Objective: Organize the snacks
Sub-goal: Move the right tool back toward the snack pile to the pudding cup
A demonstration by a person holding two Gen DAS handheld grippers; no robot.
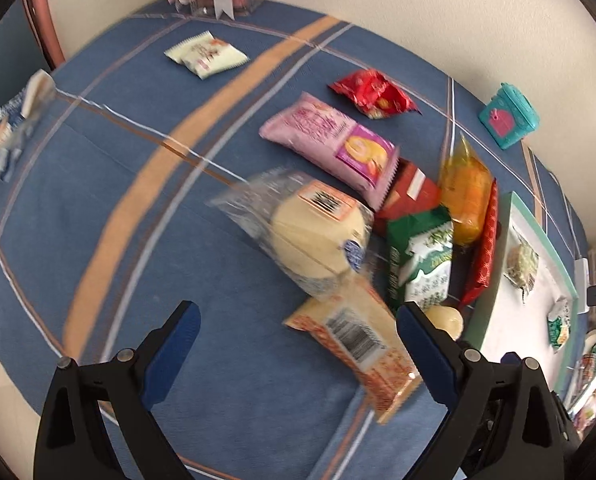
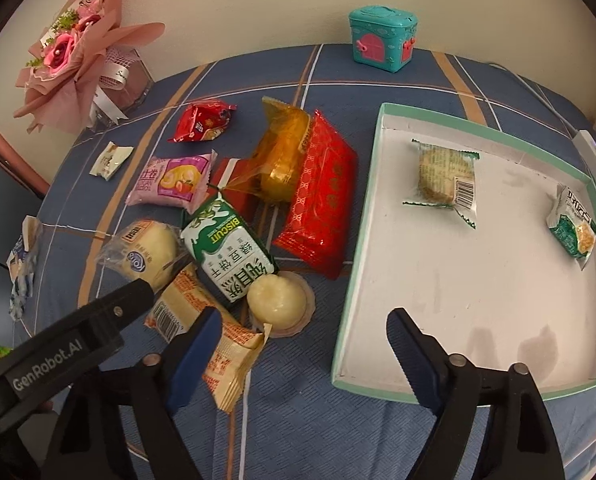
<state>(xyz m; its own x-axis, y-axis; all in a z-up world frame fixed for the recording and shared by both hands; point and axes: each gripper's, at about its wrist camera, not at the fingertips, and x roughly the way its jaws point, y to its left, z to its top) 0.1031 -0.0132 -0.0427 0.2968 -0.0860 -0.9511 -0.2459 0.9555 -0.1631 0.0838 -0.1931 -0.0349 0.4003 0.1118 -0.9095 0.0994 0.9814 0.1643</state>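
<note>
1. We see a blue striped cloth covering the table, with a loose heap of snacks left of a shallow green-rimmed tray.
2. Around the edges: a pink bouquet at the far left corner, a teal toy box against the wall, a small white packet and a blue-white wrapper lying well apart from the heap.
3. In the tray we count two snacks: a clear-wrapped cake near the middle and a green packet by the right wall.
4. The heap holds a red pouch, a pink roll pack, an amber bag lying on a red patterned pack, a green biscuit pack, a pale bun in film, a round mochi cup and an orange wafer pack.
5. The biscuit pack leans over the wafer pack and touches the mochi cup, so the pile is crowded.
6. Our left gripper hangs over the wafer pack with its blue pads spread wide, gripping nothing; the view is motion-blurred, and whether the right pad touches the pack we cannot tell.
7. Our right gripper sits low between heap and tray, jaws wide apart and empty, its left finger over the wafer pack, its right finger over the tray's near corner.
</note>
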